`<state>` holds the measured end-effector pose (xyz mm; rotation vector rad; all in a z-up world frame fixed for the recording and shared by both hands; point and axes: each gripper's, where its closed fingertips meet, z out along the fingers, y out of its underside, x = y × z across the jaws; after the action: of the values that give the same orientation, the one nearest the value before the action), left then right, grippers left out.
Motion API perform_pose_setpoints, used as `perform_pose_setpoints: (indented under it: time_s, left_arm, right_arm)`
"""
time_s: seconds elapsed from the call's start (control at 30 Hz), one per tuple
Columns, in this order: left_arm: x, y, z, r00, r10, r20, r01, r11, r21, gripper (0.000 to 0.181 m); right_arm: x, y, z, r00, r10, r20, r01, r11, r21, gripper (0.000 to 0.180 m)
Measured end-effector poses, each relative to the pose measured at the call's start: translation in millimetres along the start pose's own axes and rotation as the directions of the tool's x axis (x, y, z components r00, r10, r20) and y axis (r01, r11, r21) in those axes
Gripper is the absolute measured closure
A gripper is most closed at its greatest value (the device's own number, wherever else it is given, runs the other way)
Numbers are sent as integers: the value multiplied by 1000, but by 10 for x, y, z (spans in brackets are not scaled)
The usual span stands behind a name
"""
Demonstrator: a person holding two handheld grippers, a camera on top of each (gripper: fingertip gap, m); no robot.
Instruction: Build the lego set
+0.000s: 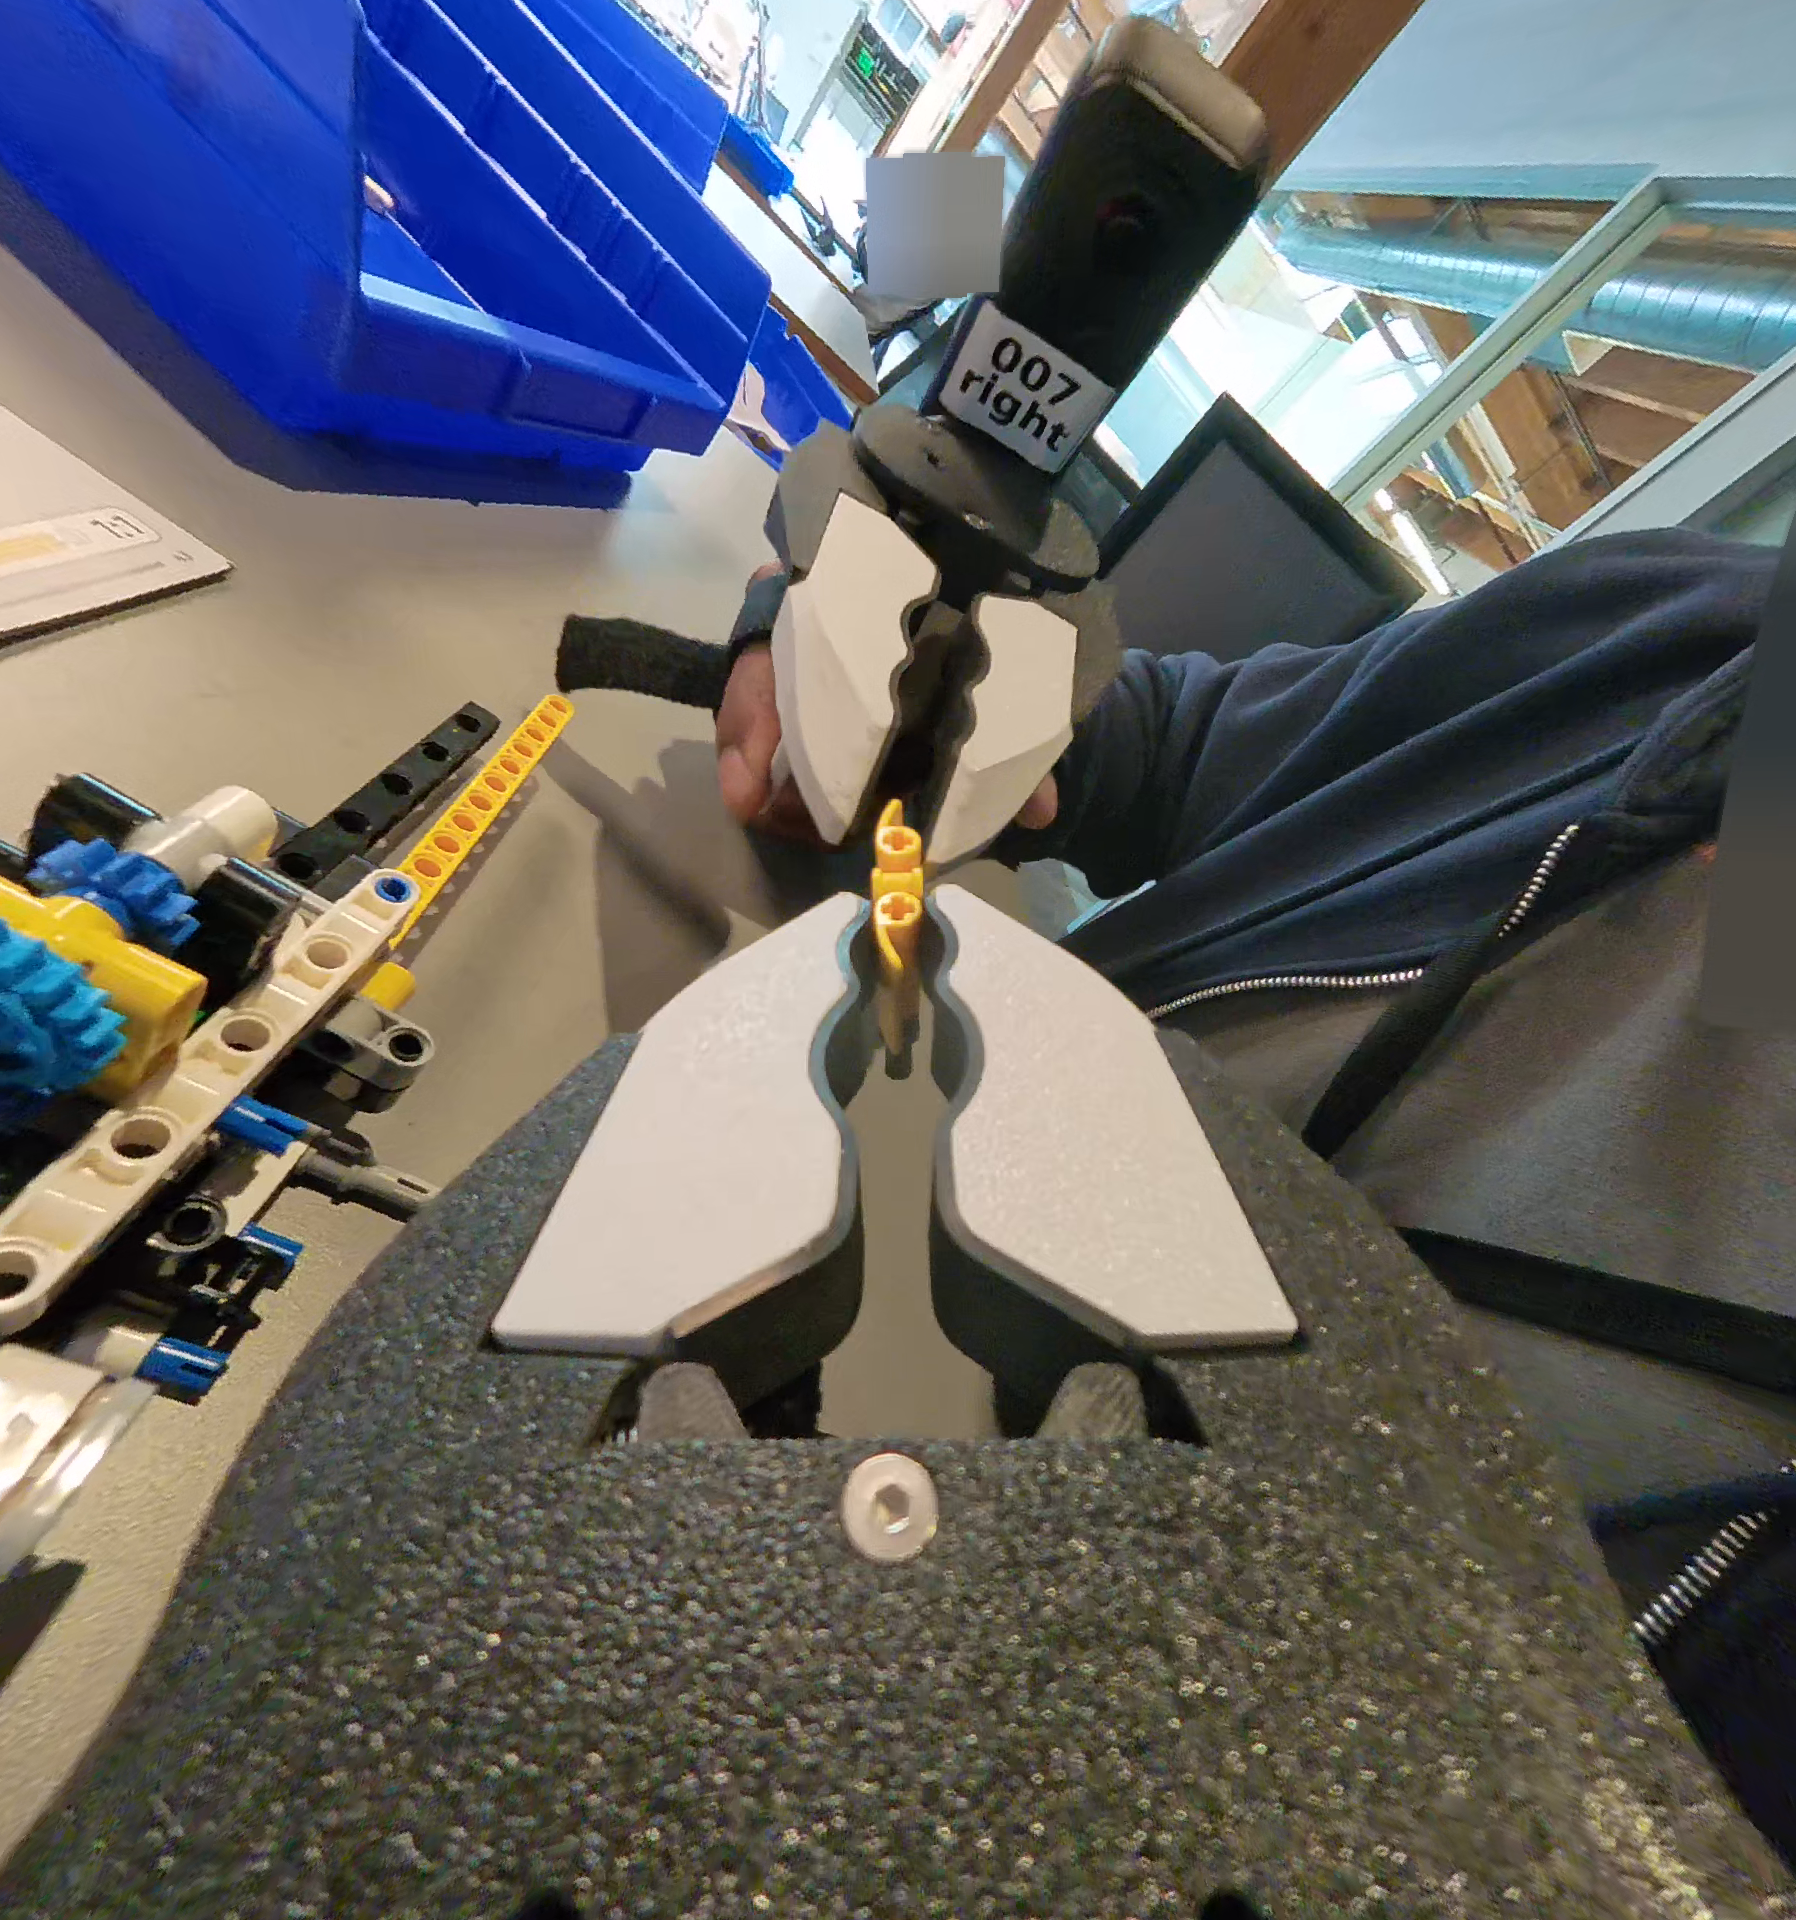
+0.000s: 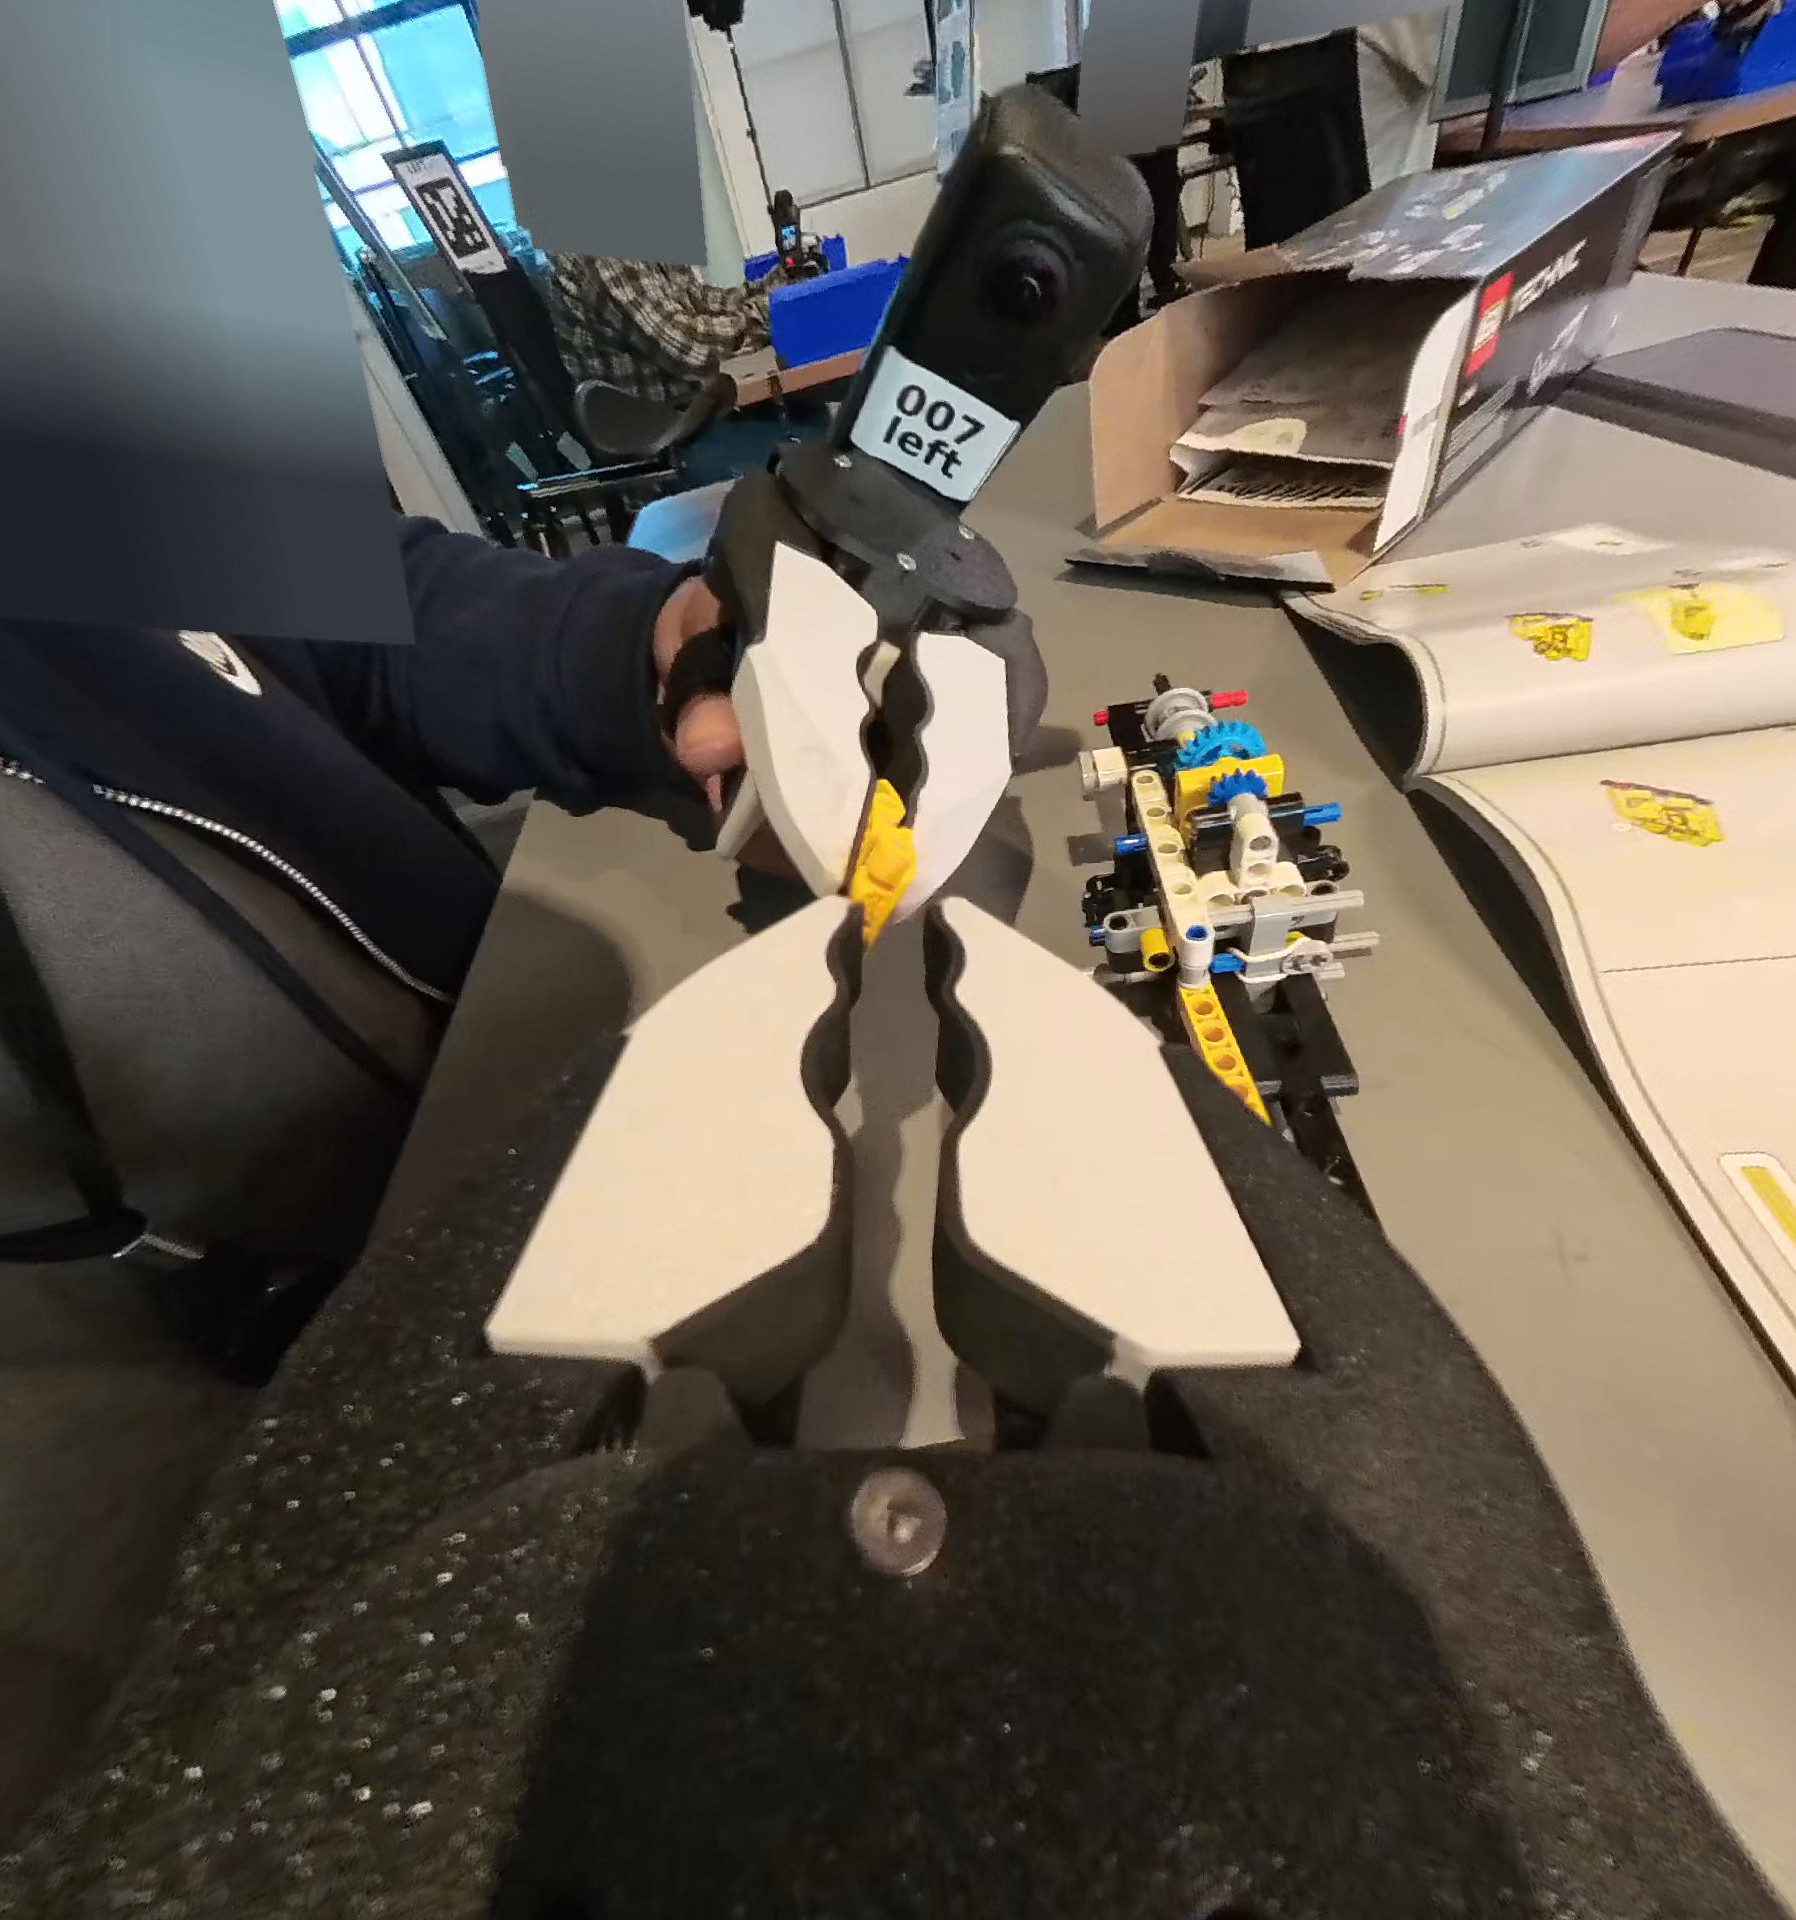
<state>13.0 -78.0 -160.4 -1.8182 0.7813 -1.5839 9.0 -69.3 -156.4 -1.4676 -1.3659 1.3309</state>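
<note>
My left tongs (image 1: 896,914) pinch a small yellow piece (image 1: 895,914) of glossy plastic with cross-shaped holes, held in the air above the grey table (image 1: 613,810). My right tongs (image 2: 889,914) point tip to tip at them, parted narrowly with nothing clamped between their matte white, wavy-edged fingers (image 2: 1060,1143). The half-built model (image 2: 1226,862), a knobbly block of beams and blue gears, lies on the table beside an open instruction booklet (image 2: 1652,935).

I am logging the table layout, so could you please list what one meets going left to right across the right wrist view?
Person's dark sleeve → left hand-held gripper shut on the yellow piece → partly built lego model → open instruction booklet.
</note>
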Motion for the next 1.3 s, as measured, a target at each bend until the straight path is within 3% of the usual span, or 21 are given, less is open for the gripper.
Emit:
perform_pose_setpoints:
  time_s: [0.2,0.6,0.9,1.03,1.3]
  left_arm:
    - [21,30,19,1000,15,-8,-16,1000,-20,173]
    - [83,51,29,991,-106,-85,103,994,-40,173]
    - [-53,-24,-67,1000,-2,19,2,1000,2,173]
    - [-55,43,-9,994,88,60,-85,995,-50,173]
    - [-33,168,63,958,267,103,-249,955,-162,173]
  right_arm:
    - [-60,30,21,999,-4,50,5,1000,-17,176]
    - [-106,28,-3,947,-320,-2,320,947,-26,178]
    - [44,34,-91,1000,-26,14,26,1000,15,180]
    - [9,58,-21,999,14,34,-14,1000,-7,169]
    - [-116,100,40,994,12,110,-7,999,-46,168]
